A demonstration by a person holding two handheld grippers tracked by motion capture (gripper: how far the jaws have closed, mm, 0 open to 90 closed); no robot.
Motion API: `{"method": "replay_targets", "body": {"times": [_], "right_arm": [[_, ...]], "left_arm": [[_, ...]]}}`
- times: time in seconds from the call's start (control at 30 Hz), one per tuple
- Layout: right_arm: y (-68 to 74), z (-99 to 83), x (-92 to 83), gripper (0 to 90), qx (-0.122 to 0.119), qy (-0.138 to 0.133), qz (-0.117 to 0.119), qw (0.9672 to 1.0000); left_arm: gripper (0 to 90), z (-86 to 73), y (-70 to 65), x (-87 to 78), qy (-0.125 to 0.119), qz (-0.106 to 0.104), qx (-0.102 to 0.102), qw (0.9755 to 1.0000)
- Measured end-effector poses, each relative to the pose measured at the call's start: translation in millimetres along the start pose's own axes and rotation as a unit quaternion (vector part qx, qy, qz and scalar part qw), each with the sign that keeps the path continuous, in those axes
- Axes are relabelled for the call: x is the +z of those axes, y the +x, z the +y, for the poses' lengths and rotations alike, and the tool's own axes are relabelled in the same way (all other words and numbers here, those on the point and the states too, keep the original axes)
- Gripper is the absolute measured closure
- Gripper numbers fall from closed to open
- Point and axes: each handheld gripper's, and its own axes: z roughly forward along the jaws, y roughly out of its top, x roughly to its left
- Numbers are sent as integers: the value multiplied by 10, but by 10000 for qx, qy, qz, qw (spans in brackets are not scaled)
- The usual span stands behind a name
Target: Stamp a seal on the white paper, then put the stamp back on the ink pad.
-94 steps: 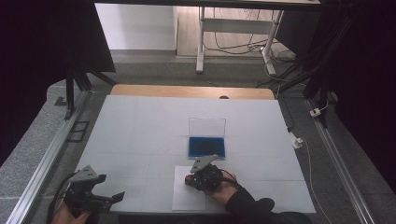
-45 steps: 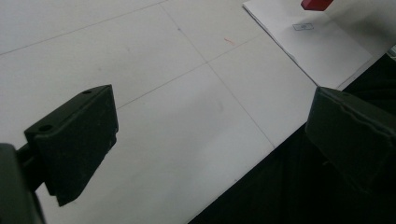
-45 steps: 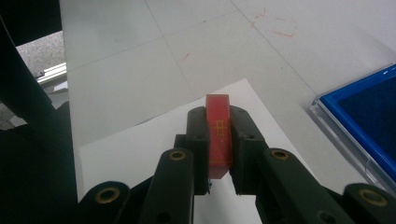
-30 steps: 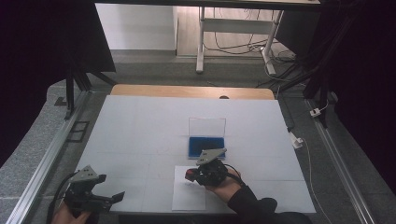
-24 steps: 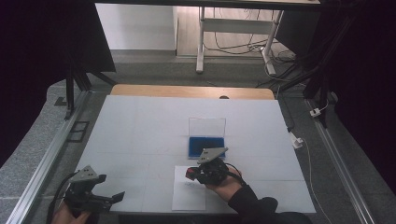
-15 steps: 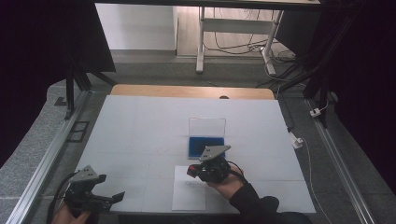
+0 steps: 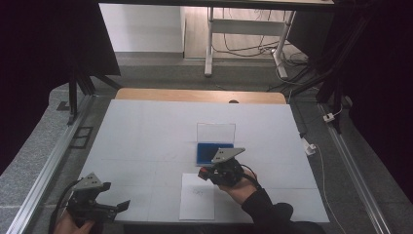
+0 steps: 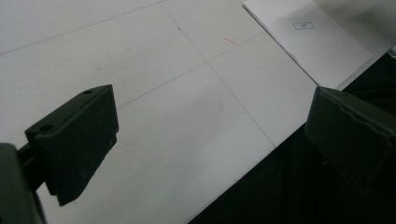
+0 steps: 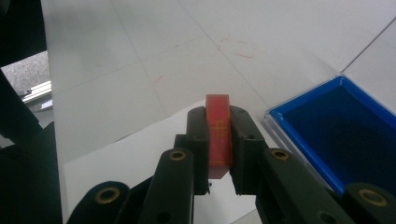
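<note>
Right gripper (image 9: pixel 218 154) clamps a red stamp (image 9: pixel 219 135) between its 2 jaws, the block standing upright just beside the near left corner of the blue ink pad (image 9: pixel 345 130) and over the far edge of the paper (image 7: pixel 197 197). Left gripper (image 7: pixel 104 207) hovers with jaws wide and nothing between them, well left of the ink pad at the table's (image 7: pixel 146 131) near edge.

Small boxed mark on the paper sheet (image 8: pixel 312 42), too small to read
</note>
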Motion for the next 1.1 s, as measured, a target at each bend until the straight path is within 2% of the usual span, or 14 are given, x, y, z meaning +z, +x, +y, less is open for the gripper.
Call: {"method": "replay_targets", "body": {"times": [0.4, 0.87, 1.1], "right_arm": [[-140, 7, -81, 797, 175, -123, -126, 9997], [-339, 17, -144, 797, 416, -199, -418, 9981], [-388, 22, -120, 798, 381, -125, -459, 9981]], "left_arm": [[33, 0, 0, 0, 1, -1, 0, 10000], [34, -1, -1, 2, 1, 2, -5, 10000], [34, -1, -3, 3, 7, 6, -2, 10000]]}}
